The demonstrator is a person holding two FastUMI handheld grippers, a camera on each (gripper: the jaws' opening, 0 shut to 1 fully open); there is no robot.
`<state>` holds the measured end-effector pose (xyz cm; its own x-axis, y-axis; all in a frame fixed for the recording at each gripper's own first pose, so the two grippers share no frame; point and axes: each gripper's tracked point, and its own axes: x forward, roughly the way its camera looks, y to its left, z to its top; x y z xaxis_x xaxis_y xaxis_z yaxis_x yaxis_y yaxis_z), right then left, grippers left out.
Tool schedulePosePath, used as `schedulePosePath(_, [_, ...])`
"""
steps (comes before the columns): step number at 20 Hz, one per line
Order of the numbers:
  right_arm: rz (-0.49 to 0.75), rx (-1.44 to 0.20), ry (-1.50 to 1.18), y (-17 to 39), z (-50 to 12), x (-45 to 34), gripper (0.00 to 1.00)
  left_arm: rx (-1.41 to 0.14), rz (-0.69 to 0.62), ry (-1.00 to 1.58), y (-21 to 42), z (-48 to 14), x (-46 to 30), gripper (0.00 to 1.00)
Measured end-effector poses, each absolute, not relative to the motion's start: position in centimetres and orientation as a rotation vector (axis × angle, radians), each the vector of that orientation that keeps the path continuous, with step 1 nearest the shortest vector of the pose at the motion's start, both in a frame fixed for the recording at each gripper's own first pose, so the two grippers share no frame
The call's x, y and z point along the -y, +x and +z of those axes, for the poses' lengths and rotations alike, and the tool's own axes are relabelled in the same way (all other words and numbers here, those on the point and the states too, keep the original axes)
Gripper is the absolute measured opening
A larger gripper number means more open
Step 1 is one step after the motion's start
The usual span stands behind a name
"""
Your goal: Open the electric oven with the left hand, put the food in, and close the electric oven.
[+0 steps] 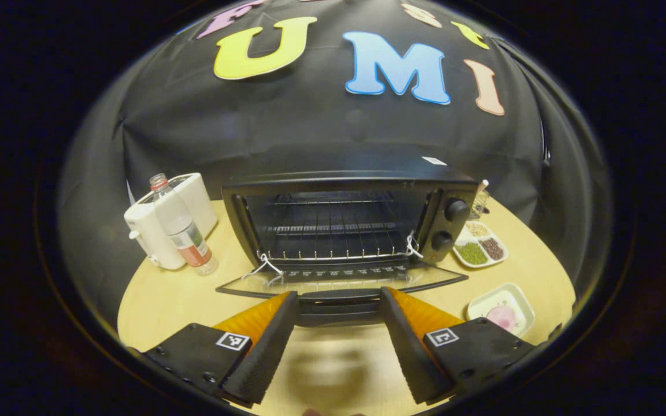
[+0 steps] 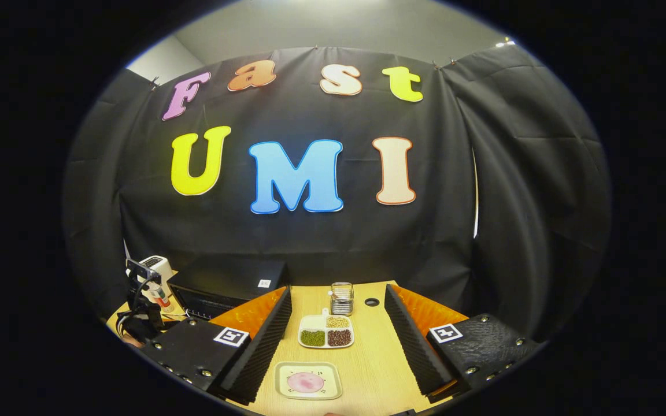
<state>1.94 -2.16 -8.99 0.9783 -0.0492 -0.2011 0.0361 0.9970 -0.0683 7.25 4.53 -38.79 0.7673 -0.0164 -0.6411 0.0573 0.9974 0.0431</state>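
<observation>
Electric oven (image 1: pixel 344 225) at frame centre, its door (image 1: pixel 341 282) folded down flat. Left claw (image 1: pixel 339 315) spread before it; right claw (image 2: pixel 337 341) spread above food plate (image 2: pixel 308 381) on table (image 2: pixel 370 358).

In the left gripper view, the oven door's handle (image 1: pixel 337 303) at six o'clock is partly hidden behind the fingertips (image 1: pixel 282 312) of the left gripper (image 1: pixel 337 316), and whether they touch it cannot be told. The plate of food (image 1: pixel 500 315) at four o'clock is partly covered by the gripper's body. The white appliance (image 1: pixel 165 222) at nine o'clock stands half behind a bottle (image 1: pixel 182 231). In the right gripper view, the electric oven (image 2: pixel 223 292) at eight o'clock is cut by that gripper's finger, and the far-off left gripper (image 2: pixel 139 300) is too small to judge.
</observation>
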Motion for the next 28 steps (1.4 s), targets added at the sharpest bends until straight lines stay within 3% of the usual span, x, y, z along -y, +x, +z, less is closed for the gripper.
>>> schedulePosePath(3, [-0.035, -0.216, -0.062, 1.6, -9.3, 1.9, 0.98, -0.74, -0.048, 0.067, 5.5, -40.8, -4.6, 1.0])
schedulePosePath(4, [-0.033, -0.218, -0.063, 1.5, -9.4, 1.9, 0.98, -0.764, -0.036, 0.069, 5.1, -41.6, -4.9, 0.95])
schedulePosePath(5, [-0.03, -0.219, -0.067, 1.4, -9.4, 1.9, 0.98, -0.775, -0.021, 0.068, 4.8, -42.0, -5.5, 1.0])
schedulePosePath(6, [-0.029, -0.221, -0.073, 1.3, -9.5, 2.0, 0.98, -0.766, -0.007, 0.065, 4.7, -41.6, -5.8, 0.95])
schedulePosePath(8, [-0.029, -0.232, -0.082, 1.1, -9.9, 2.4, 0.98, -0.72, 0.008, 0.082, 5.0, -40.0, -6.3, 1.0])
schedulePosePath(9, [-0.029, -0.246, -0.084, 1.2, -10.3, 2.7, 0.98, -0.696, 0.009, 0.088, 4.9, -38.8, -6.3, 0.95])
schedulePosePath(13, [0.008, -0.367, -0.058, 1.7, -13.4, 3.6, 0.98, -0.535, 0.011, 0.081, 6.2, -31.3, -5.4, 0.95])
schedulePosePath(14, [0.021, -0.411, -0.044, 1.9, -14.8, 3.9, 0.98, -0.486, 0.012, 0.072, 6.2, -28.8, -5.2, 1.0])
schedulePosePath(15, [0.031, -0.457, -0.027, 2.2, -15.9, 4.2, 0.98, -0.438, 0.018, 0.061, 6.3, -26.3, -5.0, 0.95])
schedulePosePath(17, [0.061, -0.559, 0.018, 2.6, -18.8, 4.8, 0.98, -0.347, 0.03, 0.03, 6.1, -21.6, -4.7, 0.94])
schedulePosePath(18, [0.069, -0.608, 0.039, 2.9, -20.4, 5.1, 0.98, -0.308, 0.035, 0.016, 5.7, -19.4, -4.6, 1.0])
schedulePosePath(23, [0.058, -0.807, 0.114, 4.0, -26.9, 7.2, 0.98, -0.138, 0.051, -0.004, 4.2, -10.5, -4.5, 1.0])
schedulePosePath(25, [0.056, -0.894, 0.15, 4.2, -29.5, 7.4, 0.98, -0.07, 0.054, 0.015, 3.1, -8.1, -4.9, 1.0])
schedulePosePath(28, [0.069, -1.018, 0.197, 4.7, -33.2, 7.3, 0.95, -0.094, 0.065, 0.045, 2.3, -9.0, -5.5, 1.0])
